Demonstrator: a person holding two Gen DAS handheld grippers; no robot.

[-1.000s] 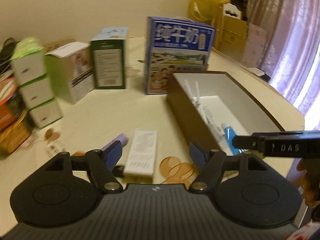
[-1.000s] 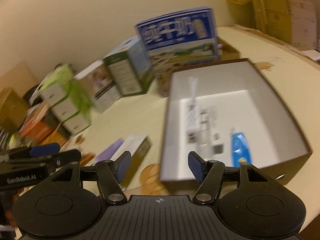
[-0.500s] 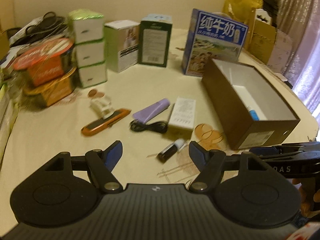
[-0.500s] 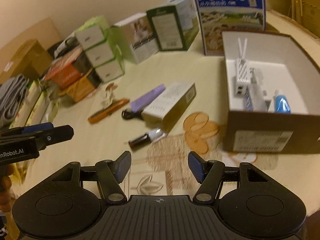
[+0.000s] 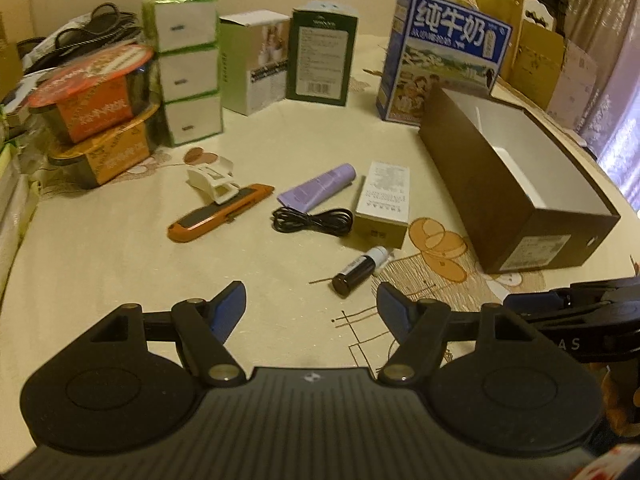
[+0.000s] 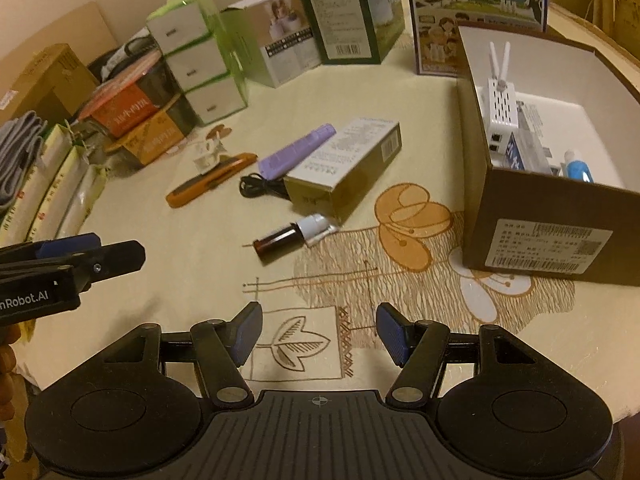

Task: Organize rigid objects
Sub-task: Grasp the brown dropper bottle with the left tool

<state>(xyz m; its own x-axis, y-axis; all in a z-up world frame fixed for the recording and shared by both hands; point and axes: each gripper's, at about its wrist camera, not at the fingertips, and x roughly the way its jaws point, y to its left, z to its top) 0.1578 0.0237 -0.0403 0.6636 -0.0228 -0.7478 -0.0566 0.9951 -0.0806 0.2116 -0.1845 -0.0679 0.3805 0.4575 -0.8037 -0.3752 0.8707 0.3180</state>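
Note:
Loose items lie on the cream tablecloth: a dark vial with a white cap (image 5: pixel 358 270) (image 6: pixel 288 236), a small carton (image 5: pixel 386 204) (image 6: pixel 344 168), a purple tube (image 5: pixel 320 188), a coiled black cable (image 5: pixel 312 220), an orange utility knife (image 5: pixel 220 216) and a white clip (image 5: pixel 212 180). The open brown box (image 5: pixel 500 200) (image 6: pixel 540 220) on the right holds a white router (image 6: pixel 502 108) and a blue tube (image 6: pixel 578 168). My left gripper (image 5: pixel 310 300) hovers short of the vial, jaws closing on nothing. My right gripper (image 6: pixel 319 320) is open and empty, beside it.
A blue milk carton (image 5: pixel 444 52), two green-and-white boxes (image 5: pixel 320 64) and stacked tissue packs (image 5: pixel 186 68) line the back. Orange tubs (image 5: pixel 96 100) and packets crowd the left. The table's rounded edge runs just past the brown box on the right.
Both grippers have drawn back from the brown box and sunk toward the near side of the table. The loose items now lie ahead of them. Nothing was picked up.

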